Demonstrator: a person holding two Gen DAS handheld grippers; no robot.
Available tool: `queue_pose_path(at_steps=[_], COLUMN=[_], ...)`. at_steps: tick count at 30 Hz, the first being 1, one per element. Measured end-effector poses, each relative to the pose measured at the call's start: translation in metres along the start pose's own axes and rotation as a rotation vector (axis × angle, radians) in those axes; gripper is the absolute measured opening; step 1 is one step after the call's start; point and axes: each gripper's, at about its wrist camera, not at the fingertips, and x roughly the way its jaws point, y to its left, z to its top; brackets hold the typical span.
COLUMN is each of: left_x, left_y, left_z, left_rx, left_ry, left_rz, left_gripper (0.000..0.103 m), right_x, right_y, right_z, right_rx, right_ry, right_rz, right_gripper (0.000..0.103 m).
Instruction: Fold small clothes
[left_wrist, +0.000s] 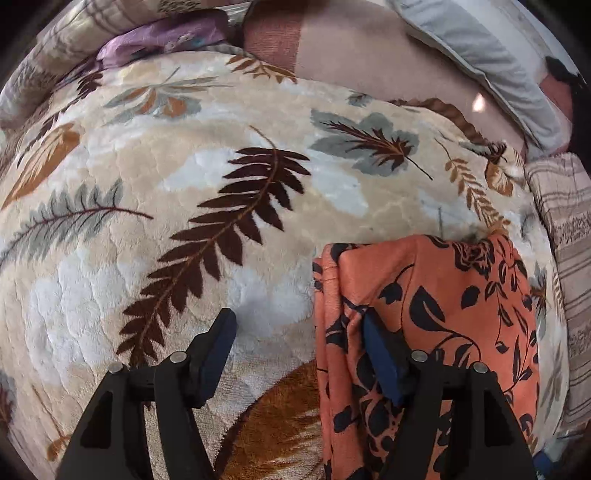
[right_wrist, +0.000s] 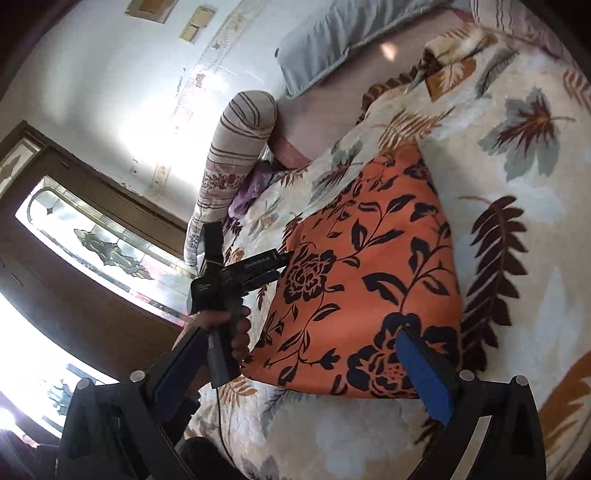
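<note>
A folded orange cloth (left_wrist: 436, 295) with a black flower print lies flat on the leaf-patterned blanket (left_wrist: 166, 177). In the left wrist view my left gripper (left_wrist: 297, 317) is open, its right finger (left_wrist: 376, 343) over the cloth's left folded edge and its left finger over bare blanket. In the right wrist view the same orange cloth (right_wrist: 369, 258) spreads ahead. My right gripper (right_wrist: 299, 332) stands wide open over the cloth's near edge, pressing on nothing. A hand (right_wrist: 236, 328) holds the left gripper (right_wrist: 282, 264) at the cloth's far-left edge.
A grey pillow (right_wrist: 325, 40) lies at the head of the bed. A striped bolster (right_wrist: 236, 147) and a purple cloth (right_wrist: 243, 195) sit by the wall. A wooden door with patterned glass (right_wrist: 92, 236) is on the left. The blanket (right_wrist: 517, 155) covers the bed.
</note>
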Motion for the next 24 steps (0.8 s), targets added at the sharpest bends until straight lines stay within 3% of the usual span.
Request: queue_pose_path(at_steps=[2, 5, 8, 10, 13, 17, 19, 24], left_x=[-0.017, -0.055, -0.087, -0.109, -0.145, -0.188, -0.205, -0.252], left_y=[-0.004, -0.016, -0.02, -0.024, -0.032, -0.042, -0.046, -0.054], left_z=[-0.003, -0.02, -0.045, -0.064, -0.096, -0.135, -0.151, -0.184], left_rx=[0.014, 0.097, 0.113, 0.106, 0.087, 0.068, 0.068, 0.048], left_ry=[-0.034, -0.109, -0.148, -0.178, -0.249, -0.323, -0.336, -0.406], left_rz=[0.019, 0.073, 0.093, 0.089, 0.104, 0.118, 0.107, 0.111], left_gripper=[0.074, 0.074, 0.074, 0.075, 0.089, 0.092, 0.092, 0.092], right_x=[0.027, 0.021, 0.007, -0.003, -0.023, -0.05, -0.066, -0.102], right_y=[-0.023, -0.016, 0.004, 0.015, 0.04, 0.066, 0.076, 0.104], right_z=[-0.002, -0.005, -0.009, -0.017, -0.039, -0.067, -0.077, -0.093], right_rx=[0.104, 0.082, 0.026, -0.015, -0.146, -0.289, -0.313, -0.361], right_ry=[0.085, 0.049, 0.003, -0.028, -0.073, -0.136, -0.18, -0.28], right_rz=[-0.052, -0.049, -0.051, -0.117, -0.281, -0.478, -0.531, -0.571], right_gripper=[0.102, 0.102, 0.102, 0.102, 0.102, 0.102, 0.102, 0.102])
